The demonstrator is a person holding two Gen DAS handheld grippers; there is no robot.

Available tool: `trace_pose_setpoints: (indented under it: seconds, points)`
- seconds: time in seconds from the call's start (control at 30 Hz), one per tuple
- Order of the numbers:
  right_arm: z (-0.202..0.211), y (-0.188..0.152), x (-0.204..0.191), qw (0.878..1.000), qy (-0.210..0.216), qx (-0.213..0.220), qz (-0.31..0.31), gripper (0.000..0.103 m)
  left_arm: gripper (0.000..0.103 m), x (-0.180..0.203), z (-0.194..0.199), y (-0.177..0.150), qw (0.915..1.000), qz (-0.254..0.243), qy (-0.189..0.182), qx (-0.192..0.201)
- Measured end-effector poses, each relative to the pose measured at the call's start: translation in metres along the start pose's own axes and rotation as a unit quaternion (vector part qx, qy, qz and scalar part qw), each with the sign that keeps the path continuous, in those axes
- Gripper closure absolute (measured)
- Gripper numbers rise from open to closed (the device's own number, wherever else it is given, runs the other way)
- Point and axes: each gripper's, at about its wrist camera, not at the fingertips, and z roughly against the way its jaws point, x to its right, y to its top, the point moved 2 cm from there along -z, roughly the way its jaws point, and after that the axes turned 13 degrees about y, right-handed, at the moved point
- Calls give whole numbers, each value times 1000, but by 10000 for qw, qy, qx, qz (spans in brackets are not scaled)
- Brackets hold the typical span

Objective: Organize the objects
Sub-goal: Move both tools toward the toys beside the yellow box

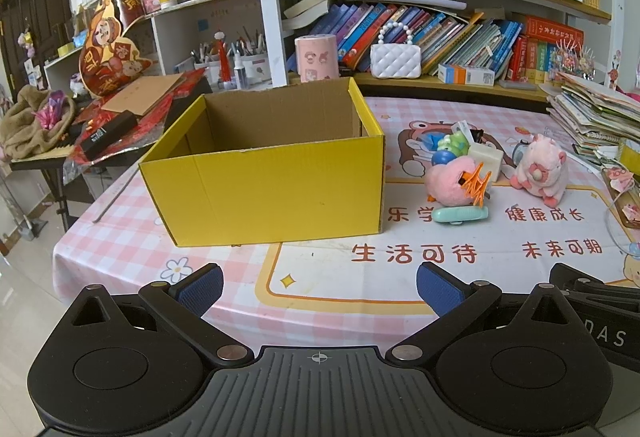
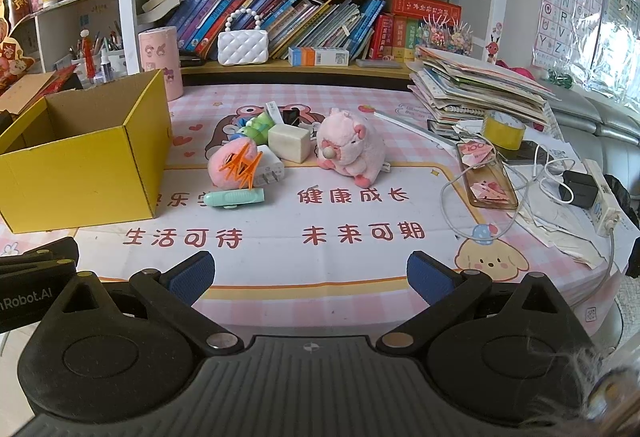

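Both tongs released, nothing between the pads: left gripper [image 1: 320,287] and right gripper [image 2: 310,277] hover over the near table edge, w/ the toys still out on the cloth. Seen from the right wrist, the yellow box [image 2: 80,173] sits at 10 o'clock, open top, looks empty; the toy cluster is at 12, just right of the box: pink fluffy ball [image 2: 232,165] touching the white charger [image 2: 272,169], mint clip [image 2: 236,197] just in front, cream block [image 2: 290,143] behind, pink plush [image 2: 350,151] at 1 o'clock. Risks, as I judge them: things are packed tight, so grabbing one prob. drags or knocks a neighbour; plush is soft, may slip or squash; the box is light card, a bump on its wall could shove it toward the table's left edge. Cable [image 2: 480,197] and phone case [image 2: 490,181] at 2 o'clock could snag a wide sweep. Open room: bare cloth betw. grippers and toys, approx. 12 o'clock, clear approach; book stack [image 2: 480,93] crowds 1–2.
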Motion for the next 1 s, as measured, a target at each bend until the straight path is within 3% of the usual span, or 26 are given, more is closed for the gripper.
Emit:
trace_pose_setpoints:
  seconds: [1.0]
  points:
    - [-18, 2, 15, 9996, -11, -230, -146, 0, 0, 18, -12, -1, 9997, -209, -25, -157]
